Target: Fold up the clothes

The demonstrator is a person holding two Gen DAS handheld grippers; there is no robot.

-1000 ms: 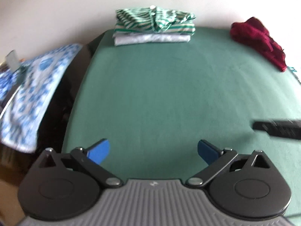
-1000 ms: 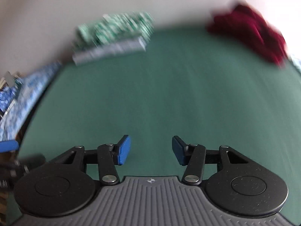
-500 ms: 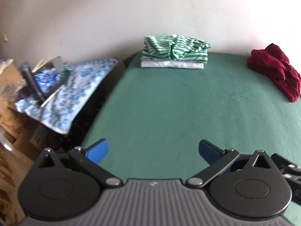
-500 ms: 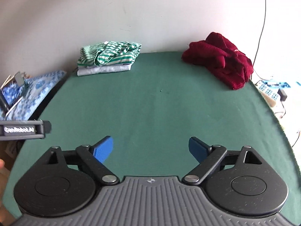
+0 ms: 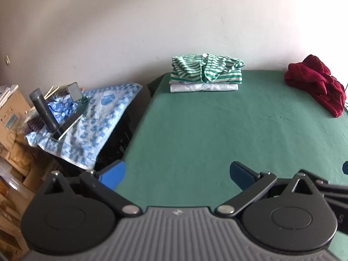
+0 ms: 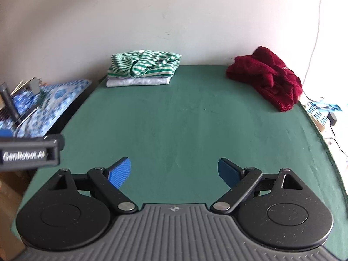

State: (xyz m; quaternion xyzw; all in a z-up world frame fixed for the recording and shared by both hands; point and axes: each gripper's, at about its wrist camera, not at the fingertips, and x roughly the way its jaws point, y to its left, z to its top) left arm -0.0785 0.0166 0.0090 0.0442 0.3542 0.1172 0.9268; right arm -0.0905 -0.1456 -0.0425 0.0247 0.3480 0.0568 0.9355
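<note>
Both grippers spread wide and empty over a green cloth-covered table (image 6: 174, 119).

The left gripper (image 5: 177, 173) and right gripper (image 6: 174, 169) each show blue pads parted with nothing between them, only bare green cloth beneath. The crumpled dark red knitted garment (image 6: 267, 78) lies unfolded at the table's far right corner, well apart from both grippers and ahead and to the right of each. At the far edge, ahead and toward the left, a folded green-and-white striped shirt (image 6: 143, 65) sits on top of a folded white garment (image 6: 137, 81). A blue-and-white patterned towel (image 5: 97, 117) lies off the table's left side.
</note>
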